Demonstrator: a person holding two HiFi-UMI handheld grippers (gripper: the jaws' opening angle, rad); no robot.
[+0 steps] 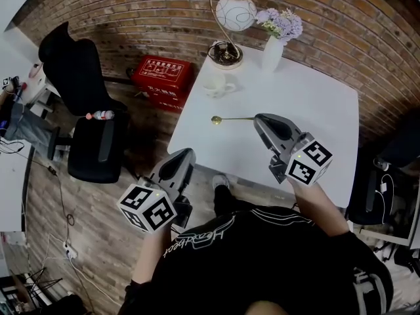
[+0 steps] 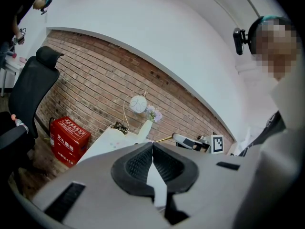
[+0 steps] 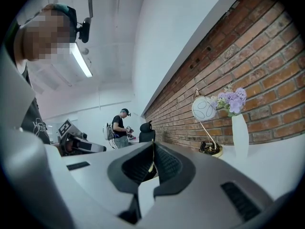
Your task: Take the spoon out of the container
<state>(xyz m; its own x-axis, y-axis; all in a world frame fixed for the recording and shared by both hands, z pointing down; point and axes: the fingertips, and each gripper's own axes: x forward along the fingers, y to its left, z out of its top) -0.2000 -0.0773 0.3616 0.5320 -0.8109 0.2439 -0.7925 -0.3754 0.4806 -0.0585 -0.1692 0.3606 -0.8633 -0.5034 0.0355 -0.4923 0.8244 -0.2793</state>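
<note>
My right gripper [image 1: 257, 119] is clenched on the handle end of the gold spoon [image 1: 233, 119]. In the right gripper view the thin gold handle [image 3: 151, 165] shows as a sliver pinched between the closed black pads. The spoon lies level and points left from the gripper, with its bowl towards the left edge of the white counter [image 1: 315, 110]. It is out of the white cup [image 1: 216, 84], which stands apart from it, farther back near the counter's far left corner. I cannot tell whether the spoon touches the counter top or hangs just above it.

My left gripper [image 1: 189, 153] is clenched on nothing. In the left gripper view its pads meet at the tips [image 2: 152, 147], with only a slice of white counter showing through the gap lower down. It sits at the near left corner of the counter, well apart from the spoon and the cup. From there I see the spoon [image 2: 163, 139] as a gold line sticking out of the right gripper [image 2: 177, 137].

At the far edge a lamp with a round white shade [image 1: 231, 12] stands on a brass base, and a white vase [image 1: 272, 52] of purple flowers is just to its right. A red box [image 1: 164, 74] sits on the floor to the left of the counter, and a black chair [image 1: 85, 110] stands farther left.
</note>
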